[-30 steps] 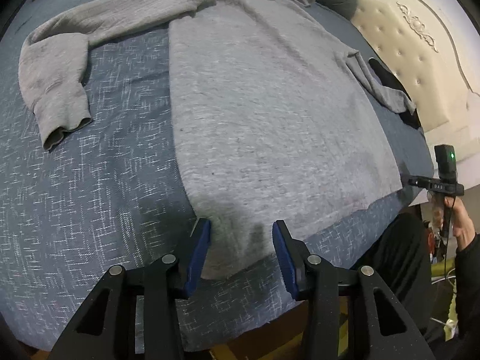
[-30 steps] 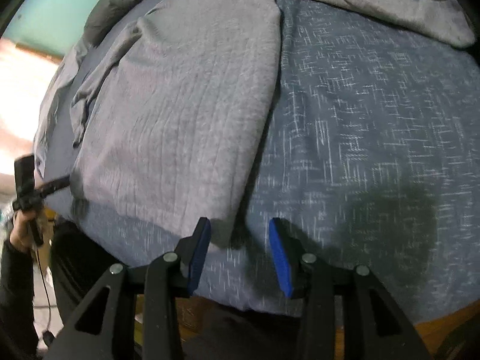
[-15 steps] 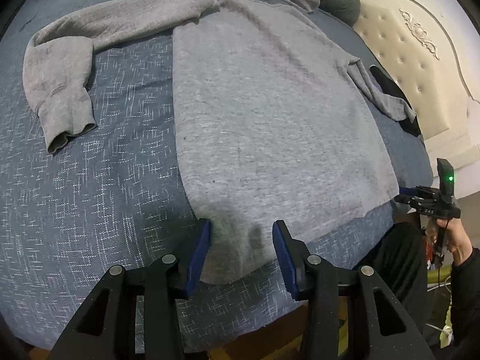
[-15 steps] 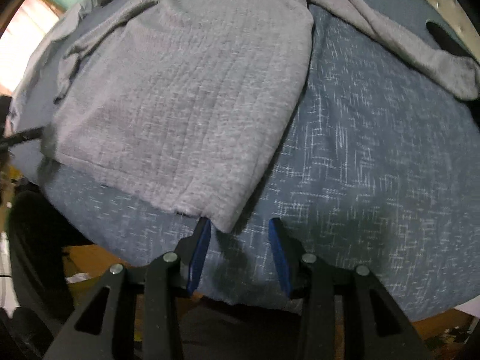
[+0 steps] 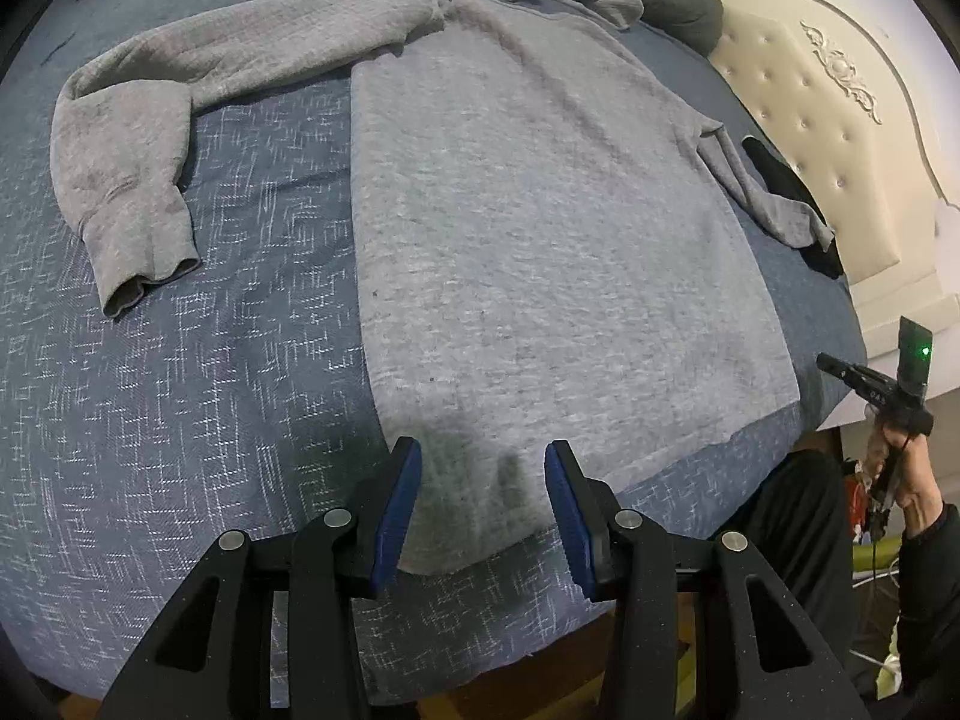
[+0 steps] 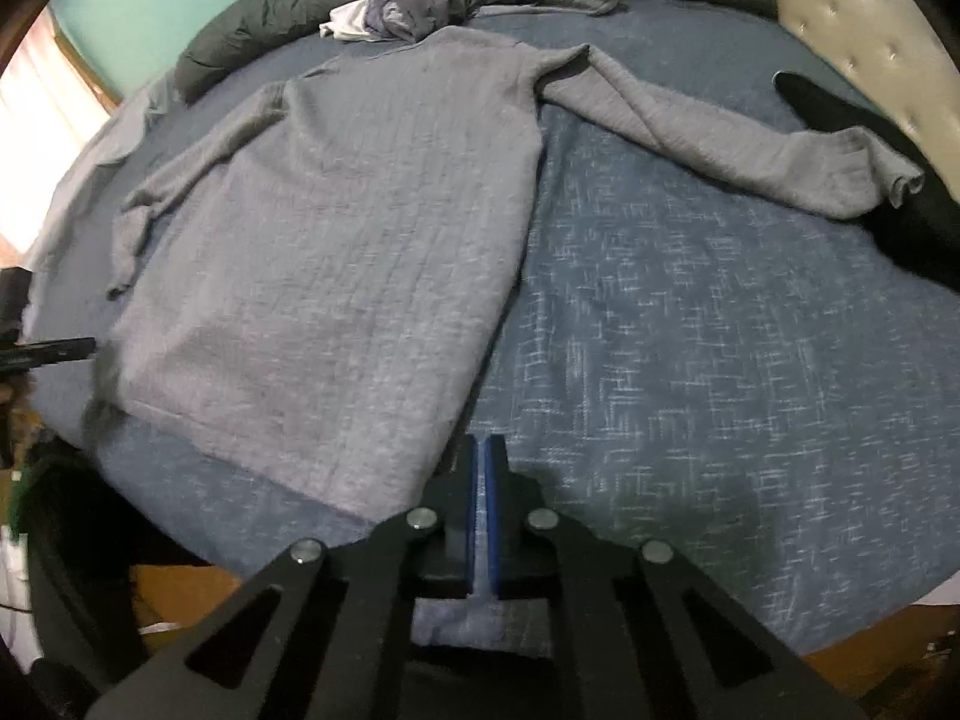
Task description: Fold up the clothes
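Grey knit sweater (image 5: 540, 228) lies flat on the blue bedspread (image 6: 720, 330), both sleeves spread out. Right tool (image 6: 483, 468) has just snapped closed beside the right hem corner, apparently on nothing; half a second ago it gaped. Left tool (image 5: 483, 501) still gapes over the left hem corner, so no fold is under way.

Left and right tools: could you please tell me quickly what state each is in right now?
Left tool: open, straddling the sweater hem corner, not gripping.
Right tool: closed beside the sweater's other corner; whether it pinches cloth cannot be told.
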Tool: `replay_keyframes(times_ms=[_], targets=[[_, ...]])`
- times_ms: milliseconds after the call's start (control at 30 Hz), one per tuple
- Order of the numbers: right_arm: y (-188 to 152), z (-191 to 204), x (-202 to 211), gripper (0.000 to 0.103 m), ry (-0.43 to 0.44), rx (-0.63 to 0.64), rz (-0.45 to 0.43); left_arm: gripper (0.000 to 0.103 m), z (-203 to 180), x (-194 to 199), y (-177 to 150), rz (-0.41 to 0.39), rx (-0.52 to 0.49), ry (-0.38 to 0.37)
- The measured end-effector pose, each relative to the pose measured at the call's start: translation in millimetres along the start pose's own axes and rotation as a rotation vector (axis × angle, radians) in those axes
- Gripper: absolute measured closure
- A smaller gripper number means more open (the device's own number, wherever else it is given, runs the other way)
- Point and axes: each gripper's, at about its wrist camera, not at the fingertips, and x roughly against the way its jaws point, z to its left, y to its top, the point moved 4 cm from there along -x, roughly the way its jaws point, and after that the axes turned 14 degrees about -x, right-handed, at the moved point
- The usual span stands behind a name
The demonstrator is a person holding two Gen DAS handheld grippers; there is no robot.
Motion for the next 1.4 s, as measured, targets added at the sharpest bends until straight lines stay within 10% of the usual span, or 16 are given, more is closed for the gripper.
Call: replay_keyframes(times_ms=[167,300,500,800,1200,1400], targets=[[-24,16,-20,0.096,-0.061,0.116,0.13,0.056,-1,3,3,-0.009,0.0,-0.001],[-29,21,-29,0.057,-0.058,0.117,0.148,0.056,-4,6,4,-0.008,-0.008,-0.001],[-29,19,-30,0.058,-0.11,0.127,0.106,0.056,-3,10,6,-0.017,-0.002,0.002],[-22,16,-13,0.1,-0.128,0.166,0.016,0.056,0,9,3,-0.015,0.008,0.004],[-2,18,46,0.101,-0.23,0.301,-0.127,0.056,2,11,5,-0.016,0.011,0.001],[-25,12,24,0.101,-0.243,0.335,-0.025,0.056,4,3,1,0.018,0.023,-0.011]])
